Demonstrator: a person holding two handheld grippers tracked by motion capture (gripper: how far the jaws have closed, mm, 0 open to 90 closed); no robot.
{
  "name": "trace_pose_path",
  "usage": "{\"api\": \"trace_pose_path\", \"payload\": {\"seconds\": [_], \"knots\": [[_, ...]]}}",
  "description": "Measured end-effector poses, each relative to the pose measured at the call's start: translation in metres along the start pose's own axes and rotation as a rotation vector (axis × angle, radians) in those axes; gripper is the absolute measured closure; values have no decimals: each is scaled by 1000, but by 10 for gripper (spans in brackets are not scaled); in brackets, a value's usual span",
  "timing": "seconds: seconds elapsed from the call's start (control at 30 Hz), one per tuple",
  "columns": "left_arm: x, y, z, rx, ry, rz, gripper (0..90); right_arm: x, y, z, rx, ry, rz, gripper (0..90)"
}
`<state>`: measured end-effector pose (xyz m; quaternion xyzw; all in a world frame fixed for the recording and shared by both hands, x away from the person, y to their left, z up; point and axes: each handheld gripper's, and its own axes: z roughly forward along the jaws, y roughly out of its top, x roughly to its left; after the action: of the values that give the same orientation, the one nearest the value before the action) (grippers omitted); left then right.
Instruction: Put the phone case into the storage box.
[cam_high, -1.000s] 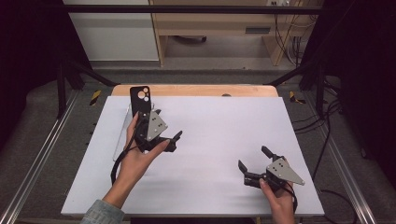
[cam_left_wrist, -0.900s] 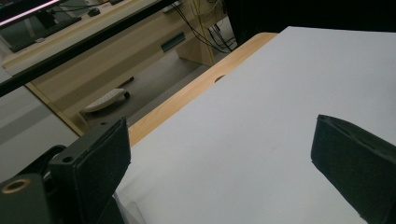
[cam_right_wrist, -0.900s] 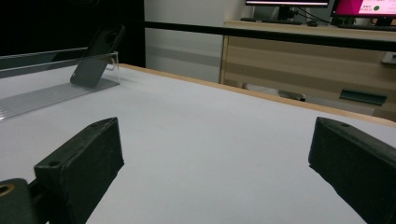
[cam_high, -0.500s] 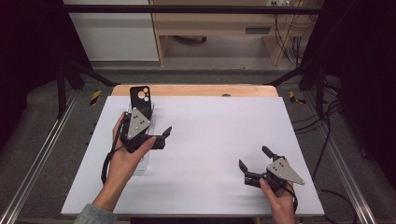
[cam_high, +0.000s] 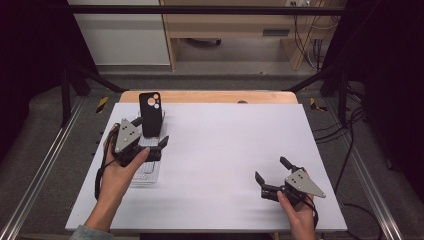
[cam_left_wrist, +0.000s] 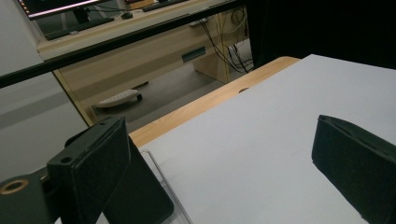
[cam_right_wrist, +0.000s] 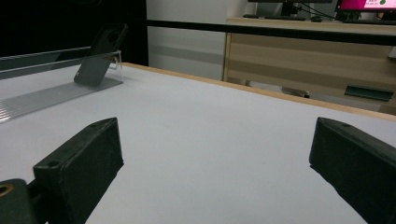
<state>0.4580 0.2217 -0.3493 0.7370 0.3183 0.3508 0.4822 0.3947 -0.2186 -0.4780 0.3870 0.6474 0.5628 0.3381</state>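
Note:
A black phone (cam_high: 150, 114) stands tilted on a clear plastic stand (cam_high: 146, 171) at the table's left. My left gripper (cam_high: 149, 134) is open right at the phone's foot, held in a hand. In the left gripper view the phone's dark lower part (cam_left_wrist: 147, 200) sits just inside the left jaw of the left gripper (cam_left_wrist: 219, 140), with the stand's clear edge (cam_left_wrist: 161, 175) beside it. Near the front right, my right gripper (cam_high: 271, 170) is open and holds nothing. The right gripper view looks past the right gripper (cam_right_wrist: 217, 135) to the phone (cam_right_wrist: 100, 53) on its stand (cam_right_wrist: 46, 98) far off.
A white sheet (cam_high: 235, 135) covers the table, with a wooden strip (cam_high: 210, 96) along its far edge. Metal rails (cam_high: 40, 175) run down both sides. Beyond the table stand a wooden desk (cam_right_wrist: 303, 51) and cables (cam_high: 312, 47).
My left gripper has moved left across the table to the phone's base, staying open. The phone, the stand and the right gripper have not moved.

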Motion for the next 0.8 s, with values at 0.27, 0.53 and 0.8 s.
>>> {"api": "trace_pose_path", "payload": {"seconds": [0.27, 0.53, 0.8], "knots": [[17, -5, -15, -52, 13, -63, 35, 0, 0, 0, 3, -8, -1, 30], [28, -10, -31, -74, 44, -92, 34, 0, -1, 0, 8, -5, 5, 28], [27, -17, -40, -111, 49, -98, 33, -1, -2, 0, 19, -2, 7, 27]]}}
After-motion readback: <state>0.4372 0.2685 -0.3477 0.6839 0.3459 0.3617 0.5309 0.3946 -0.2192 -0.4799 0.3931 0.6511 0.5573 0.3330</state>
